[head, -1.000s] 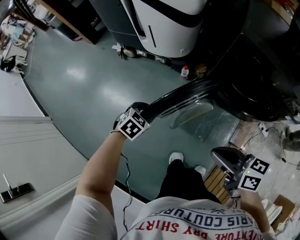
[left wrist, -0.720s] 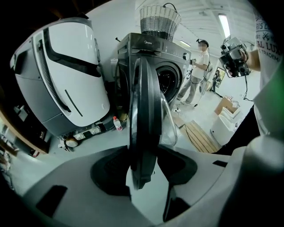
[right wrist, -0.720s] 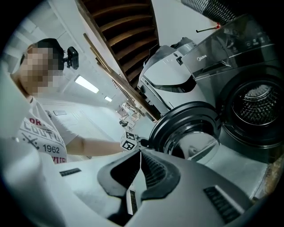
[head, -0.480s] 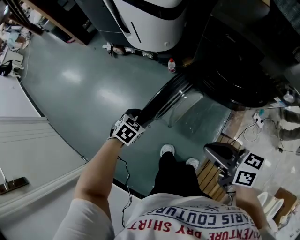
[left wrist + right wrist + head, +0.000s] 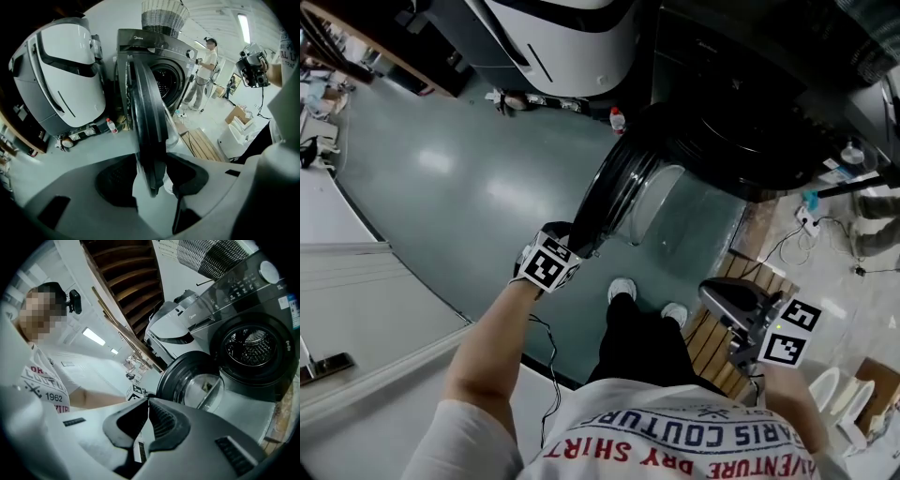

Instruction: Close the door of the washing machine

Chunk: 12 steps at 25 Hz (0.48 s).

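Observation:
The dark washing machine point(image 5: 741, 112) point(image 5: 154, 44) point(image 5: 243, 301) stands with its drum opening point(image 5: 251, 348) uncovered. Its round black door point(image 5: 623, 183) point(image 5: 147, 108) point(image 5: 180, 376), with a glass bowl in the middle, hangs partly open. My left gripper point(image 5: 577, 239) point(image 5: 152, 164) is shut on the door's outer rim, which runs edge-on between the two pads. My right gripper point(image 5: 705, 289) point(image 5: 147, 401) is held off to the right, away from the door. Its tips meet and nothing is between them.
A white machine point(image 5: 562, 37) point(image 5: 65, 79) stands left of the washer, with a small bottle point(image 5: 617, 119) point(image 5: 110, 125) on the floor between them. A wicker basket point(image 5: 161, 16) point(image 5: 211, 256) sits on the washer. A wooden pallet point(image 5: 717, 337) point(image 5: 201, 143) lies at the right. Another person point(image 5: 206, 70) stands beyond.
The door has swung toward the machine with my left gripper on its rim, so the gap is narrower. My right gripper has drifted along with the body, still shut.

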### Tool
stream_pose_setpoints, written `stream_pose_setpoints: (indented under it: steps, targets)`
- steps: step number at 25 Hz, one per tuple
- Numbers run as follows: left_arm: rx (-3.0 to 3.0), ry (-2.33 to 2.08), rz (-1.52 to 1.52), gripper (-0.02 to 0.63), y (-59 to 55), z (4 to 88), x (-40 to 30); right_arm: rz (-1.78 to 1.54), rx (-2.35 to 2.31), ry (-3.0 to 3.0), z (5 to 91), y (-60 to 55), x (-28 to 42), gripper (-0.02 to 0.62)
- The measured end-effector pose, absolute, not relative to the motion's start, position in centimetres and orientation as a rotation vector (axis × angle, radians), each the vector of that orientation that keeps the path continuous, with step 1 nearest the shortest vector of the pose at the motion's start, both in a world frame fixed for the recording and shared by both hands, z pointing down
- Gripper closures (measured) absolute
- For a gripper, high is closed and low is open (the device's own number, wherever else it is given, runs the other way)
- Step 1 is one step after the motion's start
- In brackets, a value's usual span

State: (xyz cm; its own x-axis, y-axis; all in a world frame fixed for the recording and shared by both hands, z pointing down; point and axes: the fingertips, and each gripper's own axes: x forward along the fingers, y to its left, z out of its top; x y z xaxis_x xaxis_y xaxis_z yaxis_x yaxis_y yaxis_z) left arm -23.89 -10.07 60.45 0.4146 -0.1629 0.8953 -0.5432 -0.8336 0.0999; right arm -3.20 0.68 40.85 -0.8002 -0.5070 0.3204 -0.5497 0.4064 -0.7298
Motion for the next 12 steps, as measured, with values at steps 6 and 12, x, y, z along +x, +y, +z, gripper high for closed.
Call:
stream_pose_setpoints:
  steps: [6, 12]
  targets:
    - [2.291, -0.583, 1.445, 0.406, -8.0, 60.4, -21.6, 1.392, 1.007, -2.617, 40.8, 2.2, -1.5, 0.572]
    - [2.284, -0.578, 1.454, 0.443, -6.0, 60.3, -18.8, 1.385, 1.045, -2.629, 40.2, 3.7, 0.5, 0.572]
